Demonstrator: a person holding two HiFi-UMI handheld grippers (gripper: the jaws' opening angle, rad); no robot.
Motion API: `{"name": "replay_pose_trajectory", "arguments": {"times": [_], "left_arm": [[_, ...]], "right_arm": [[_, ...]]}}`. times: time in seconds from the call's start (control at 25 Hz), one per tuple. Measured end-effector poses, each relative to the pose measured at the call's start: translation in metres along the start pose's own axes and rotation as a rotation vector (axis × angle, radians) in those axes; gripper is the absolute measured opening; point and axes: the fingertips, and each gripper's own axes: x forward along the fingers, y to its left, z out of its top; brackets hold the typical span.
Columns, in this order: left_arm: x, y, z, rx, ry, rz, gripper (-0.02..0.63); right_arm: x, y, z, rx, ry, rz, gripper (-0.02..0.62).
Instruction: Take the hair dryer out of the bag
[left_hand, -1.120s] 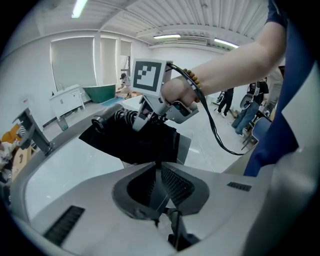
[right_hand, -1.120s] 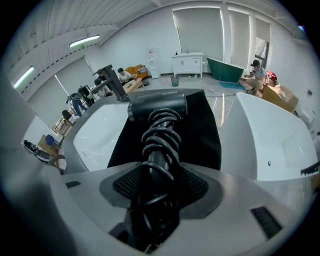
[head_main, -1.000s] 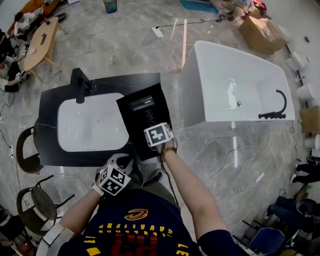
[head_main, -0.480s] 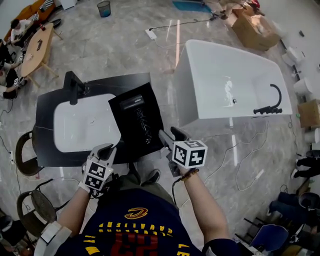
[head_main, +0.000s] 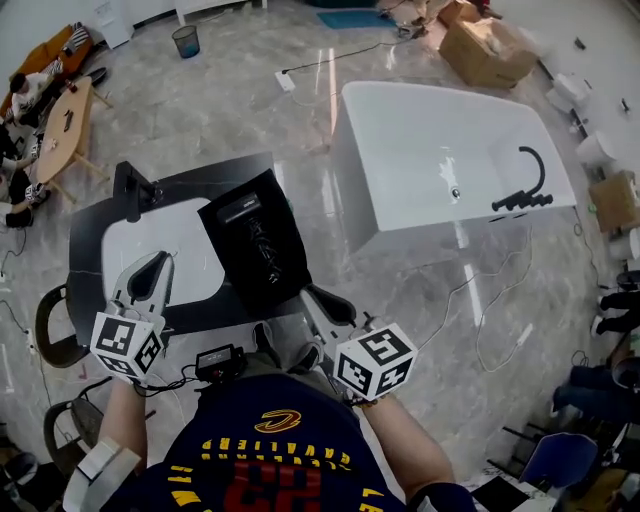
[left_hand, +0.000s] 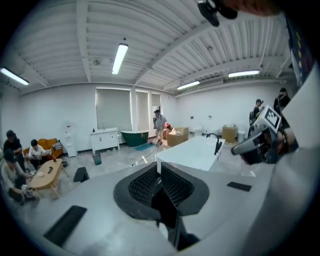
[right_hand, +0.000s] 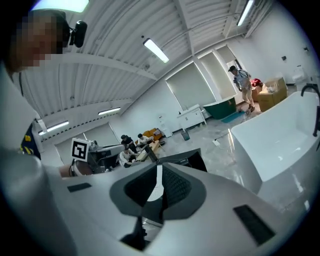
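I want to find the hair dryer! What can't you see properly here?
- Hair dryer: head view, black on black bag; in or on it, can't tell.
- Sink's near corner: head view, hidden by the left gripper.
- Seated people: head view, tiny, cut by left edge.

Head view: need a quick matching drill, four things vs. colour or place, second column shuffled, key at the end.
Things:
1. bag
2. bathtub
3. cardboard box
4. bin

Colour or place:
A. brown, on the floor past the bathtub's far side
B. black, lying on the dark counter beside the white basin
C. small, on the floor at the picture's upper left
D. white, with a black tap on its rim

Pairs: 1-B, 2-D, 3-A, 4-C
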Motion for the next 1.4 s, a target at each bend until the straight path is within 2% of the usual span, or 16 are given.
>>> {"name": "replay_pose_trajectory", "arguments": {"times": [0.12, 0.28, 0.4, 0.56, 0.64, 0.92, 1.36, 1.4], "left_arm": [[-0.009, -0.033, 0.045, -0.047, -0.095, -0.087, 0.026], [-0.023, -0.073, 0.07, -0.047, -0.147, -0.155, 0.026], [-0.031, -0.077, 0.075, -0.084, -0.172, -0.133, 0.026], [-0.039, -0.067, 0.07, -0.218, -0.197, -0.095, 0.026], [-0.041, -0.067, 0.065, -0.239, -0.187, -0.094, 0.026], [-0.044, -0.057, 0.058, -0.228, -0.175, -0.075, 0.026], [-0.034, -0.058, 0.054, -0.175, -0.155, -0.096, 0.026], [-0.033, -0.058, 0.054, -0.176, -0.154, -0.096, 0.026]], "right_arm": [[-0.004, 0.012, 0.014, -0.05, -0.028, 0.006, 0.04], [-0.007, 0.026, 0.025, -0.105, -0.045, 0.016, 0.04], [-0.001, 0.035, 0.033, -0.14, -0.053, 0.032, 0.04], [0.009, 0.043, 0.035, -0.179, -0.054, 0.03, 0.04], [0.012, 0.048, 0.035, -0.194, -0.056, 0.032, 0.035], [0.019, 0.064, 0.042, -0.254, -0.091, 0.033, 0.034], [0.026, 0.065, 0.038, -0.247, -0.096, 0.018, 0.033], [0.026, 0.064, 0.038, -0.248, -0.099, 0.017, 0.015]]}}
